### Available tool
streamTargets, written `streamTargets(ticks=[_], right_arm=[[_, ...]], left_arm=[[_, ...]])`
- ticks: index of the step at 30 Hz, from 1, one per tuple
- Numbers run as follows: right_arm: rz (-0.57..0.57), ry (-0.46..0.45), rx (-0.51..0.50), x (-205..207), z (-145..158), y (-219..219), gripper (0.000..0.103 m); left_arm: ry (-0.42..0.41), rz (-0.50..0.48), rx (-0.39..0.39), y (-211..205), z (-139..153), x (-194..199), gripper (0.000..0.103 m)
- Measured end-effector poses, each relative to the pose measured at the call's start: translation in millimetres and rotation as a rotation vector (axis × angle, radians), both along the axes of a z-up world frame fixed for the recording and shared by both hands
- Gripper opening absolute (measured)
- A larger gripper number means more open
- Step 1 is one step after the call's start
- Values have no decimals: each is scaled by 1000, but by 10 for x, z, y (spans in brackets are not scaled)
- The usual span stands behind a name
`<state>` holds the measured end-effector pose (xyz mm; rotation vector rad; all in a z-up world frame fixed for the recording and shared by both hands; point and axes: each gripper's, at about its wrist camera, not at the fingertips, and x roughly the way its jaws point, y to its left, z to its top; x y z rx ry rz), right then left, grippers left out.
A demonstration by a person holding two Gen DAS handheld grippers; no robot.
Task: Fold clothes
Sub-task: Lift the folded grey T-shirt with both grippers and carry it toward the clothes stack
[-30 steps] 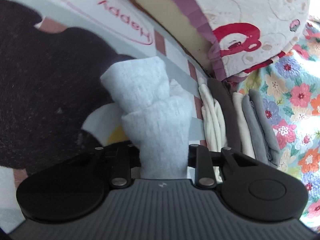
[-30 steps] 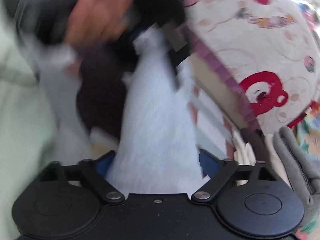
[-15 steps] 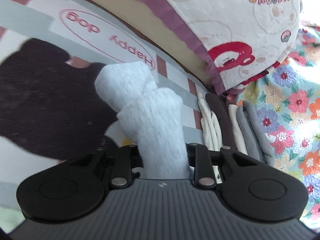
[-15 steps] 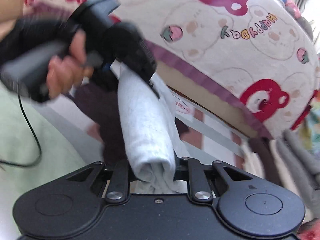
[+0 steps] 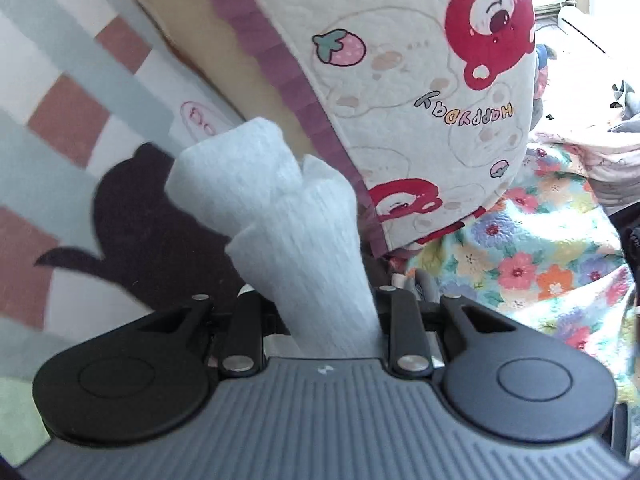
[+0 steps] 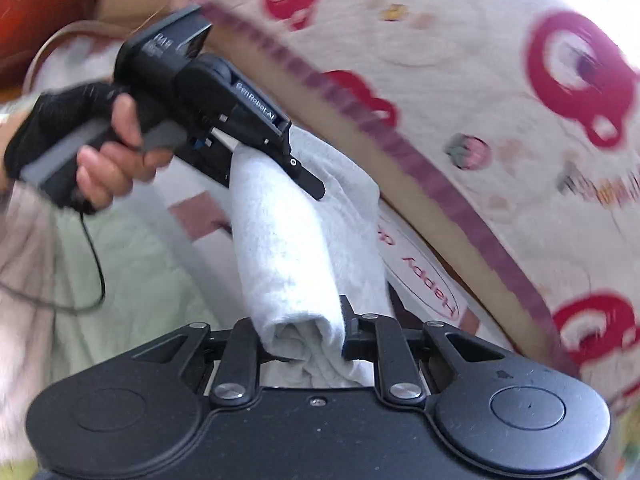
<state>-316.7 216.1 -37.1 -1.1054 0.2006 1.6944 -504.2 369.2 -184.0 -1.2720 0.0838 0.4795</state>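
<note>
A folded pale grey-white garment (image 5: 296, 232) (image 6: 296, 248) hangs in the air, stretched between both grippers. My left gripper (image 5: 326, 308) is shut on one bunched end, which sticks out past its jaws. In the right wrist view my right gripper (image 6: 308, 340) is shut on the other, rolled end. The same view shows the left gripper (image 6: 260, 152) at upper left, held by a hand in a black fingerless glove (image 6: 64, 120), clamped on the cloth. The garment is clear of the bed.
Below lies a checked bedsheet (image 5: 60, 92) with a dark animal print (image 5: 160, 240). A big bear-print pillow (image 5: 420, 92) (image 6: 480, 100) rises close behind the garment. A floral quilt (image 5: 540, 272) lies at right, a pale green cover (image 6: 140, 272) at left.
The right gripper closed on the garment's end. Both grippers rose with the cloth between them; the pile of folded clothes by the pillow has slid almost out of the left wrist view.
</note>
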Motion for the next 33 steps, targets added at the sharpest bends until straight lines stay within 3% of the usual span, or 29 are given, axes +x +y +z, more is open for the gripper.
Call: streamTargets(ticks=[2,5,7,11,15,18,21,22,25,27,30,33], right_arm=[[13,-19,-21,-100,46,17,20],[31,-45,9,-247,77,-218,20],[-51,37,-8,-178,53,-389,20],[-151,124,0,-118,-191,-569,20],[-136,216,49,134,-336,-539,19],[-137,307,59,315,-424,-570,19],[-97,326,67,442,-481,-648,19],[-84,333,70,487,-498,-673,19],[-163,468,85,935,-381,-721,19],[-180,488,130,1241,-241,-825,19],[-216,434,214,1713,138,-1046,18],[-276,253,319,2209,637,-1246,18]], left_arm=[[15,-5,4,-45,-15,-72,24],[-27,-47,-19,-89,-59,-60,24],[-18,-104,-22,-178,-70,49,24],[105,-144,6,-295,-167,279,24],[132,-132,-11,-310,-306,286,24],[183,-136,23,-360,-269,355,24],[248,-112,17,-428,-158,497,24],[277,-118,28,-447,-63,599,24],[361,-156,66,-481,290,982,24],[399,-215,98,-459,603,1377,24],[411,-336,163,-386,1161,2194,24],[360,-463,242,-276,1783,3244,24]])
